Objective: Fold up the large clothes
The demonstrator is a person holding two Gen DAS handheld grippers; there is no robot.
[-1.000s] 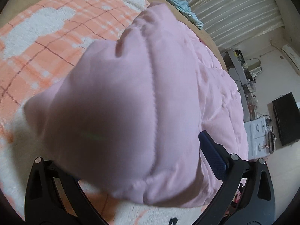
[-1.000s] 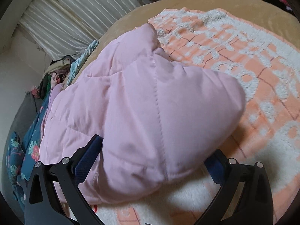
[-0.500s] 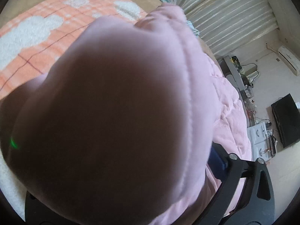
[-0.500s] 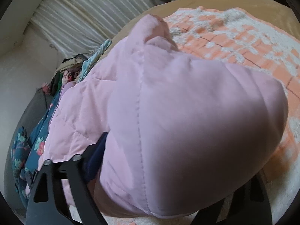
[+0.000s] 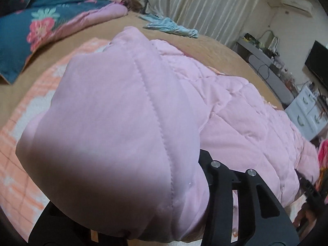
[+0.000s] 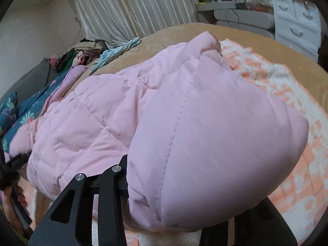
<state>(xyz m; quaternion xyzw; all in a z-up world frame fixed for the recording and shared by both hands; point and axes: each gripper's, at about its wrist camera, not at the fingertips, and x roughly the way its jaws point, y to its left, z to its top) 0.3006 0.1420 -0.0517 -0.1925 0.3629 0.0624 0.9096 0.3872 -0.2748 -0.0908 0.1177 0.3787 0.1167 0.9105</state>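
Note:
A big pink quilted jacket lies on an orange and white blanket on the bed. My left gripper is shut on a puffy fold of the jacket, which is lifted and fills the left wrist view. My right gripper is shut on another puffy end of the same jacket, also lifted. The fingertips of both are hidden by fabric. The other gripper shows at the edge of each view.
A blue floral quilt lies at the bed's far left. A light blue cloth lies near the curtain. White drawers and a grey desk stand beyond the bed. A clothes pile sits by the wall.
Both grippers have risen and tilted up with the jacket ends in them. The fold has swung over the jacket's body. The room beyond the bed has come into view.

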